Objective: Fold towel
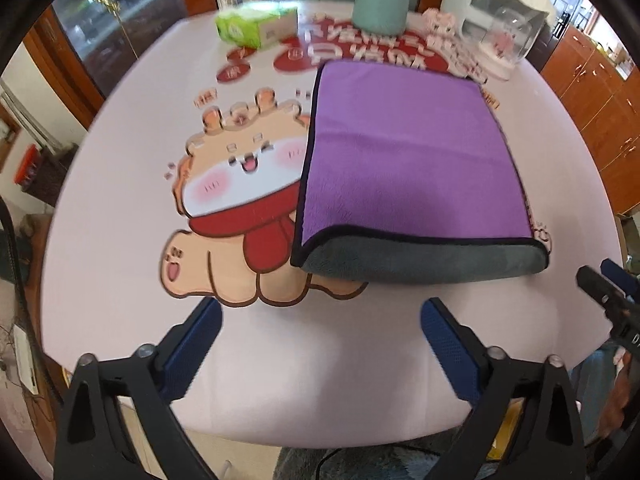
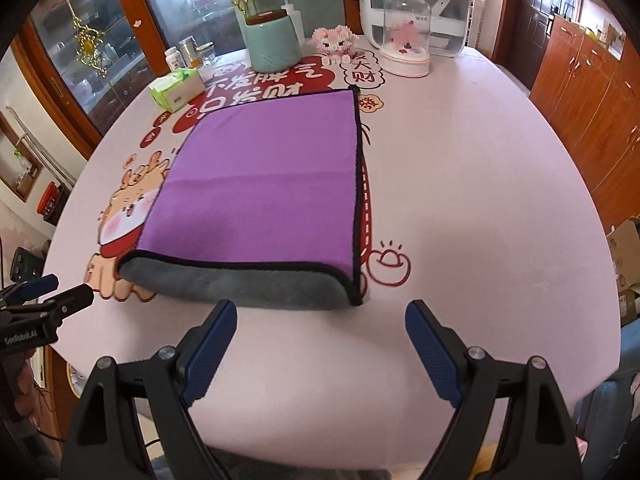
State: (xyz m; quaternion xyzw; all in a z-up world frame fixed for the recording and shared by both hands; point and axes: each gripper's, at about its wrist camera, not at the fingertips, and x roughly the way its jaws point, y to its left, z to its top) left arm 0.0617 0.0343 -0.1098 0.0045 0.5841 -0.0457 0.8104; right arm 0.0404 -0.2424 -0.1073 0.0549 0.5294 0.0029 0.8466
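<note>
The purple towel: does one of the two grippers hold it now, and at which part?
Nothing is held. The left gripper and the right gripper are both open, short of the towel, which lies folded on the table.

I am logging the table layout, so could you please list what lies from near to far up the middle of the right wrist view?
Right tool, open above the bare table → folded purple towel with its grey near edge → teal cylindrical container.
</note>
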